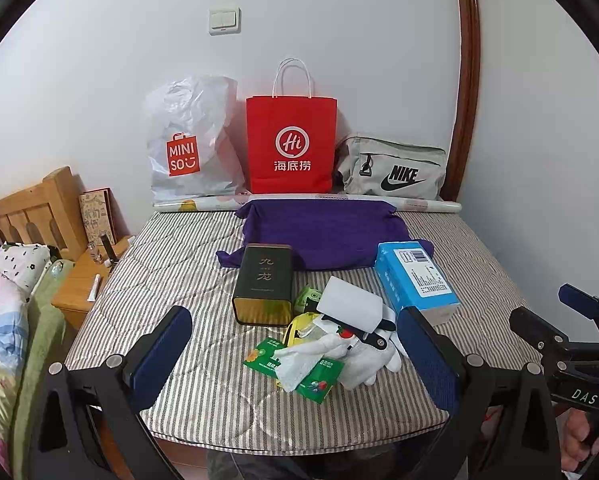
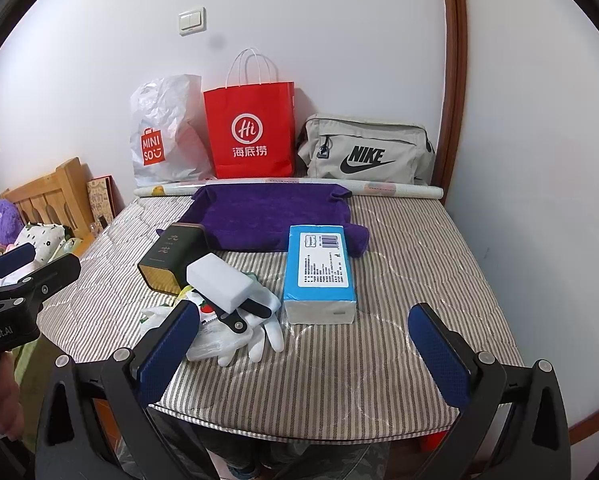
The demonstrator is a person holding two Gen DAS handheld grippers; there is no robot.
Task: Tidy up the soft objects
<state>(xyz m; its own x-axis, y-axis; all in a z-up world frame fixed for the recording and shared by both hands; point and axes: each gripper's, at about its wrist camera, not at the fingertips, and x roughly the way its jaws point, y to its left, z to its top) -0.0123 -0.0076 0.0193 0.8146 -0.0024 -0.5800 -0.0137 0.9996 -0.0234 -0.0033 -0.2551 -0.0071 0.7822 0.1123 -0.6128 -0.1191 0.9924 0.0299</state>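
A purple towel (image 1: 319, 232) (image 2: 267, 216) lies spread at the back of the striped mattress (image 1: 187, 264). In front of it lies a heap: a white sponge block (image 1: 351, 304) (image 2: 219, 278), white gloves (image 1: 371, 360) (image 2: 259, 332), a green tissue packet (image 1: 299, 368), a dark tin (image 1: 264, 284) (image 2: 171, 256) and a blue tissue pack (image 1: 415, 276) (image 2: 319, 272). My left gripper (image 1: 295, 352) stands open just before the heap. My right gripper (image 2: 303, 344) stands open near the mattress front edge, below the blue pack. Both hold nothing.
Against the wall stand a white Miniso plastic bag (image 1: 191, 148), a red paper bag (image 1: 291, 144) and a grey Nike bag (image 1: 395, 172), with a paper roll (image 1: 419, 204) before them. A wooden bedside table (image 1: 83, 280) and bedding (image 1: 11, 300) lie left. A door frame (image 1: 467, 80) rises right.
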